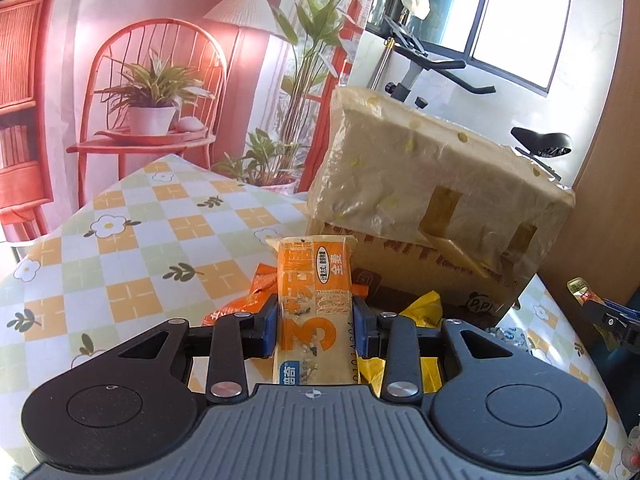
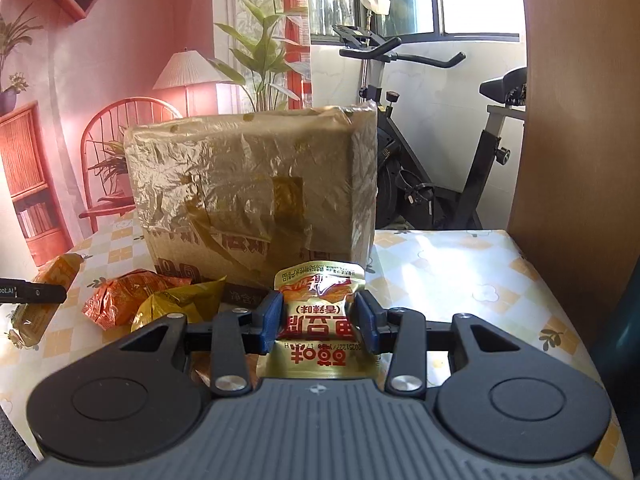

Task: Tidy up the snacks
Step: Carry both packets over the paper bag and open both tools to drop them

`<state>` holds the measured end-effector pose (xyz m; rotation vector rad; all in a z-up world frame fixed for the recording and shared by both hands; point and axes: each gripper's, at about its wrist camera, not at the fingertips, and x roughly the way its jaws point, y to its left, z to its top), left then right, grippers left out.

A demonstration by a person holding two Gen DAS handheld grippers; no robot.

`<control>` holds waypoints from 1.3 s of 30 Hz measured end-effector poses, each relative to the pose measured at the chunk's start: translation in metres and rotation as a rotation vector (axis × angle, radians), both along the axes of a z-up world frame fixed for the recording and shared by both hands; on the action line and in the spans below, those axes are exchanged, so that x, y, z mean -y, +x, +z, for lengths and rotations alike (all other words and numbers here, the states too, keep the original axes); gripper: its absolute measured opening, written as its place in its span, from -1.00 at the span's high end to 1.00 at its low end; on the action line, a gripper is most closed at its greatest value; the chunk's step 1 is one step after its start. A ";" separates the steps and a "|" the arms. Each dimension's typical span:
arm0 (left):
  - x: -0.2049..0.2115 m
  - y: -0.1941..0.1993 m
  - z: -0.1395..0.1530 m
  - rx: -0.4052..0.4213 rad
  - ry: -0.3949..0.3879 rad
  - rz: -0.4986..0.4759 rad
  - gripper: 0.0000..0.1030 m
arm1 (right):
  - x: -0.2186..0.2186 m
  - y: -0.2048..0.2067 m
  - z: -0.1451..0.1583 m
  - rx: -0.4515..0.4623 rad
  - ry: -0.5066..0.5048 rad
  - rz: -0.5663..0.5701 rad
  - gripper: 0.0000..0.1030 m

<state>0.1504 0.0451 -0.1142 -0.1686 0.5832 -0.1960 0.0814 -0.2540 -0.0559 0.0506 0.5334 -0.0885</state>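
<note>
Left gripper (image 1: pixel 316 330) is clamped on the upright biscuit pack (image 1: pixel 314 312), right gripper (image 2: pixel 318 320) on the gold pouch (image 2: pixel 320 320); the cardboard box (image 2: pixel 256 196) lies directly ahead at the table's (image 2: pixel 460 272) far edge.

Cardboard box (image 2: pixel 256 184) print blurred under plastic, yellow packet (image 1: pixel 420 312) partly hidden

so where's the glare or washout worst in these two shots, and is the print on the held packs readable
Left wrist view: the window is blown out white, and fisheye bends the tablecloth; print on the orange bar in the left claw is sharp. Right wrist view: sun glares off the tablecloth and the box's plastic wrap; the gold pouch in the right claw reads clearly.
</note>
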 end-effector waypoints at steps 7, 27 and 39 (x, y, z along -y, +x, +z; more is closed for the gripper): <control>0.017 0.028 0.053 0.105 0.016 -0.026 0.27 | -0.006 0.037 0.049 0.104 -0.027 0.058 0.17; 0.113 0.168 0.105 0.149 0.063 -0.164 0.26 | 0.016 0.167 0.069 0.141 -0.041 0.128 0.16; 0.122 0.195 0.080 0.088 0.076 -0.180 -0.16 | 0.033 0.196 0.045 0.090 0.051 0.117 -0.14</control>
